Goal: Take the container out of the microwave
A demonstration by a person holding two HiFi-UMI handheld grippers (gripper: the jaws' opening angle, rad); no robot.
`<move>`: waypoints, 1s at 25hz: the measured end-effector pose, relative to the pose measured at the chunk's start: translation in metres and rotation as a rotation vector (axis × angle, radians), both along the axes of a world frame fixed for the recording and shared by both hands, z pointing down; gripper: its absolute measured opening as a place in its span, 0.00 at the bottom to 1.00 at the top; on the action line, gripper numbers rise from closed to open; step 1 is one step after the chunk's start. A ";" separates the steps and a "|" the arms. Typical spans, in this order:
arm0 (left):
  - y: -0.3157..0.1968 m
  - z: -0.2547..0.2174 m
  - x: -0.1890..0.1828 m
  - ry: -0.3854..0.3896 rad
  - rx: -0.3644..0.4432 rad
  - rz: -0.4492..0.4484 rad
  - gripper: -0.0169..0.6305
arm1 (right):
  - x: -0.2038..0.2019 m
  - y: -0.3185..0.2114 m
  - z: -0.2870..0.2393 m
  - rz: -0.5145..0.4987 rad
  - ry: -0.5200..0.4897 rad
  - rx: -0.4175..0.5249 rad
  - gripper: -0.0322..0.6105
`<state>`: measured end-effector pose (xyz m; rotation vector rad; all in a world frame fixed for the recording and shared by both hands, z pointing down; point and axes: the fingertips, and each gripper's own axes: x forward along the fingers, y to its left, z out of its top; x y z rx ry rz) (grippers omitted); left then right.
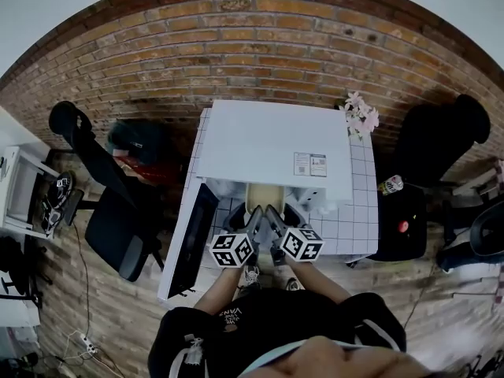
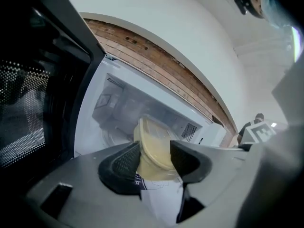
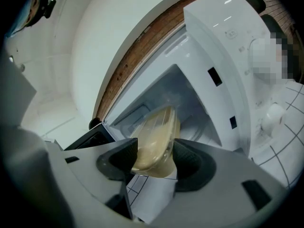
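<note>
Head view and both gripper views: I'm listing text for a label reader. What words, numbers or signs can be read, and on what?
"VANS", as it seems to read, upside down, on the person's dark top.
"ilk", cut off, on a white surface under the container.
Two stickers on the microwave: too small to read.
Marks on one brick: perhaps digits, unclear.

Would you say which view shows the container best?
The left gripper view: the container shows its top and side clearly. The right gripper view shows it obliquely; the head view, only a small part.
</note>
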<state>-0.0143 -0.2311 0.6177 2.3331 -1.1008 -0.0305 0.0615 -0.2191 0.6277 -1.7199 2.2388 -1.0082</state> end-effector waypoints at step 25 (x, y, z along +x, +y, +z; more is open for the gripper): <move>0.095 -0.013 0.015 -0.012 0.017 -0.161 0.34 | 0.015 0.082 -0.011 -0.161 -0.016 0.014 0.39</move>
